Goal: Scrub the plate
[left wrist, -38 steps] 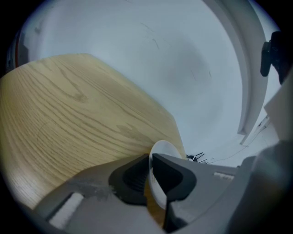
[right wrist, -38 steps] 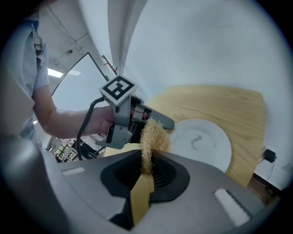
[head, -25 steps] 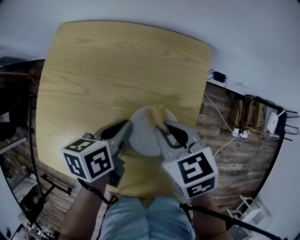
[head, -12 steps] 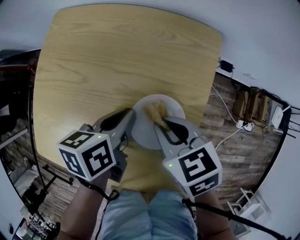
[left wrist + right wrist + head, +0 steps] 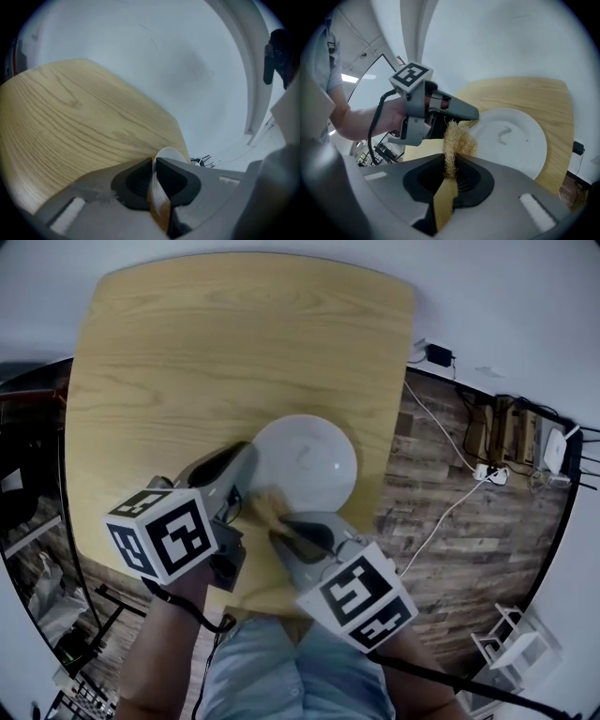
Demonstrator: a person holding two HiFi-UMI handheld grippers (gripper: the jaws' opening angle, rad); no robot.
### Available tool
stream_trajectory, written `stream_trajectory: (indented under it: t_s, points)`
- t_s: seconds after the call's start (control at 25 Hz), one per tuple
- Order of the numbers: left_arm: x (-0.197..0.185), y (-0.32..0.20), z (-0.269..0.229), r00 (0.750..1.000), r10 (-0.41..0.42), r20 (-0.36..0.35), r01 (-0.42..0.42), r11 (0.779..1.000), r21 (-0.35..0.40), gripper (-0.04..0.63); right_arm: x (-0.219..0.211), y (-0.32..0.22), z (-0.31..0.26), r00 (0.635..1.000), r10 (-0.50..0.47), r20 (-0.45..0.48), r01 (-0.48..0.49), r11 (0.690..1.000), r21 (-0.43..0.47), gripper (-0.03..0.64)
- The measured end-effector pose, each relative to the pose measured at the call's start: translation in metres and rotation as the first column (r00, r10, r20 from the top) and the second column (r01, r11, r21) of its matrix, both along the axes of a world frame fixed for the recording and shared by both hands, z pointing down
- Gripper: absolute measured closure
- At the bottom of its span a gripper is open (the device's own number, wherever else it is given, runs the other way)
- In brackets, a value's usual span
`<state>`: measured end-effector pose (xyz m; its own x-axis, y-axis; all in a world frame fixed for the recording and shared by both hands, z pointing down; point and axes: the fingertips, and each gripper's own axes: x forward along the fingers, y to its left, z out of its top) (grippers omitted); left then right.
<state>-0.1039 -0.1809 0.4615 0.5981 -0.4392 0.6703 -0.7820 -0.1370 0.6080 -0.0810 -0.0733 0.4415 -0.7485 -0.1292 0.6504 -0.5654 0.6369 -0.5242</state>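
One scrubber (image 5: 266,506) slid back across the plate (image 5: 314,460).

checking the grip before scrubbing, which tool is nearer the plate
Left. The left tool is clamped on the plate at its rim; the right tool, gripping a scrubber, stands just back from its near edge.

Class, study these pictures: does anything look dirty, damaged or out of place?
The white plate bears a dark squiggly smear near its middle, odd on an otherwise clean surface. Nothing looks spilled or broken: the left gripper clamps the plate's rim, and the right gripper holds a fibrous scrubber.
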Motion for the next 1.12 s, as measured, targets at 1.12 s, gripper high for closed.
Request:
stream_trajectory:
  t_s: [1.12]
  points:
    - [0.008, 0.012, -0.002, 0.999, -0.039, -0.013, 0.038, 0.999, -0.034, 0.549, 0.089, -0.077, -0.013, 0.964, 0.246, -0.105, -0.223, 0.956, 0.19, 0.572]
